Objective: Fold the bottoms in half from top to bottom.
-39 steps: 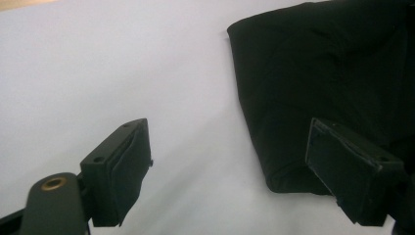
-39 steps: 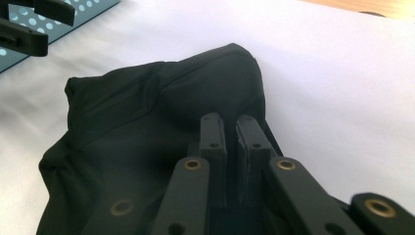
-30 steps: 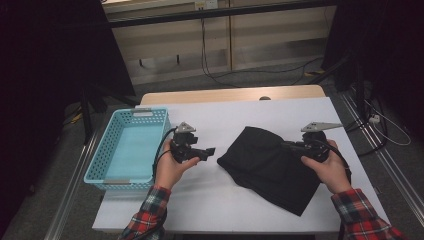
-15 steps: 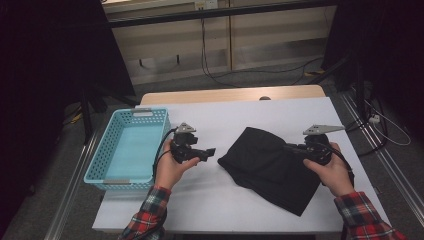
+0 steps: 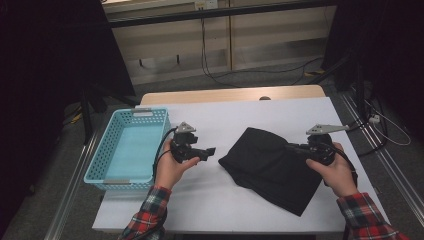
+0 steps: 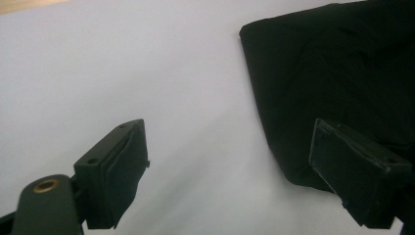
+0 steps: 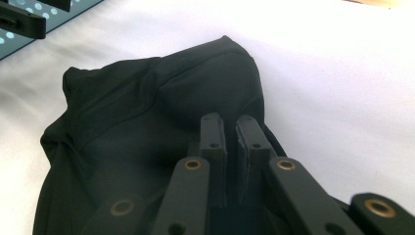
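Lying crumpled on the white table (image 5: 150, 210), right of centre, the black garment (image 5: 272, 167) is pinned at its right edge by the right gripper (image 5: 295, 148). In the right gripper view the two jaws are seen drawn nearly together with only a thin slit between them, low over the cloth (image 7: 147, 127); whether a fold is actually pinched there cannot be told, since black lies on black. The hold looks meant to anchor that side so the fabric can be pulled or folded from the other.

The left gripper (image 5: 209, 152) is held level just beside the garment's left edge, apart from it, its jaws spread wide with nothing between them. In the left gripper view bare table is framed between the pads (image 6: 122, 166), with the cloth's rounded edge (image 6: 337, 83) behind the far jaw, so a grab at that edge seems prepared. The turquoise basket (image 5: 111, 145) is kept at the table's left, probably as the garment's destination.
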`<control>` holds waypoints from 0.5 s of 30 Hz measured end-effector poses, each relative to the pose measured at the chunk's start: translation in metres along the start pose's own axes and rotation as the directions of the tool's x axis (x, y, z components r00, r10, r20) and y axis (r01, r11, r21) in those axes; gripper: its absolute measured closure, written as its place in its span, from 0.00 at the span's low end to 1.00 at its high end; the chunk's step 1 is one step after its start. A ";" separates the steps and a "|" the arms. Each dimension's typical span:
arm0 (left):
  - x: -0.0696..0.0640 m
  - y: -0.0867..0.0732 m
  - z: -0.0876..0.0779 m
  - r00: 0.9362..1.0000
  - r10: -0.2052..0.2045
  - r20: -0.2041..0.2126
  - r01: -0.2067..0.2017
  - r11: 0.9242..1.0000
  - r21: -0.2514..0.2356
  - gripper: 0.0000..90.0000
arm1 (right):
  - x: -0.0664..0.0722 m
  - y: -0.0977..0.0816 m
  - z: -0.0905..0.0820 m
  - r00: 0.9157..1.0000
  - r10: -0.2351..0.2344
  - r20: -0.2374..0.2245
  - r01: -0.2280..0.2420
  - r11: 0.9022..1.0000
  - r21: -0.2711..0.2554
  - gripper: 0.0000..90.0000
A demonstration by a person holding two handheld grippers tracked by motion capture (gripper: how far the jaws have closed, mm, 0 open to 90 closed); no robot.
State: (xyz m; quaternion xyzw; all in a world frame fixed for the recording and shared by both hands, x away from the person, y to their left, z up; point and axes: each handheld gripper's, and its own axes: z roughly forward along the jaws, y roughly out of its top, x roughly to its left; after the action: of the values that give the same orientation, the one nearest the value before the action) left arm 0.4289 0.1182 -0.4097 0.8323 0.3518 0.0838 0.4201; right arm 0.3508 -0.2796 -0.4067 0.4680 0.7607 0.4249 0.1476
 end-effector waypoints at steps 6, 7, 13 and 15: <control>0.000 0.000 0.002 1.000 0.004 0.001 -0.004 1.000 0.001 0.16 | 0.001 0.000 -0.002 1.000 -0.005 -0.001 0.005 1.000 -0.004 0.94; 0.000 0.000 0.002 1.000 0.006 0.002 -0.006 1.000 0.005 0.16 | 0.001 -0.001 -0.003 1.000 -0.002 -0.001 0.002 1.000 -0.003 0.94; -0.001 0.000 0.002 1.000 -0.003 0.002 0.003 1.000 -0.003 0.16 | -0.001 -0.007 -0.007 1.000 -0.002 0.005 0.002 1.000 0.007 0.94; -0.001 0.001 0.002 1.000 -0.002 0.004 0.002 1.000 -0.002 0.16 | -0.001 -0.008 -0.008 1.000 -0.002 0.005 0.002 1.000 0.010 0.94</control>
State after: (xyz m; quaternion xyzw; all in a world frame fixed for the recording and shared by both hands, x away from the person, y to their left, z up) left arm 0.4293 0.1154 -0.4104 0.8318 0.3517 0.0822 0.4215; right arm 0.3420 -0.2858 -0.4085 0.4690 0.7630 0.4195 0.1478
